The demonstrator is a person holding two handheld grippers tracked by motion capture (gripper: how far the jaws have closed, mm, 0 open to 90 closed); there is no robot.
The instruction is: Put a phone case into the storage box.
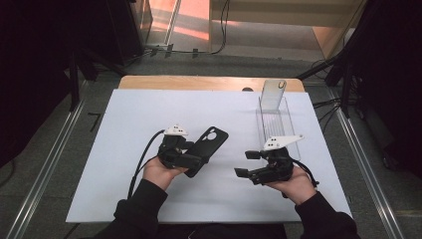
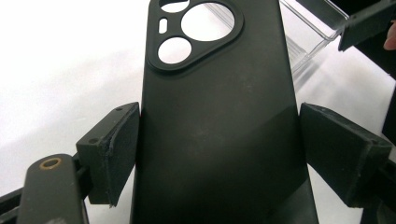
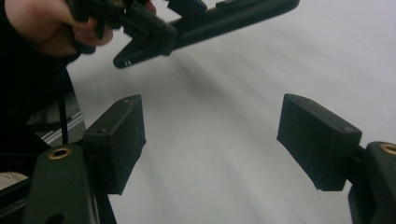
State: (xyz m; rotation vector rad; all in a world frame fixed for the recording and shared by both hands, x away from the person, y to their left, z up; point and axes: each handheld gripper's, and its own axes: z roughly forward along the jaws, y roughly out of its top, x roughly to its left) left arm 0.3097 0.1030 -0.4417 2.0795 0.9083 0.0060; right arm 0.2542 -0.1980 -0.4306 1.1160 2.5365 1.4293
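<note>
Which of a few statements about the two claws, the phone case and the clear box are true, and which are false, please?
1. The left claw is shut on the black phone case. True.
2. The right claw holds the clear box. False: its jaws are open with nothing between them.
3. The clear box stands on the white table cover. True.
4. The phone case is white. False: it is black.
5. The clear box's lid is closed. False: it stands open.

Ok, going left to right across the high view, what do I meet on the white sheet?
Left tongs → black phone case held in them → right tongs, open → clear plastic box behind them, a clear phone case standing at its far end.
</note>
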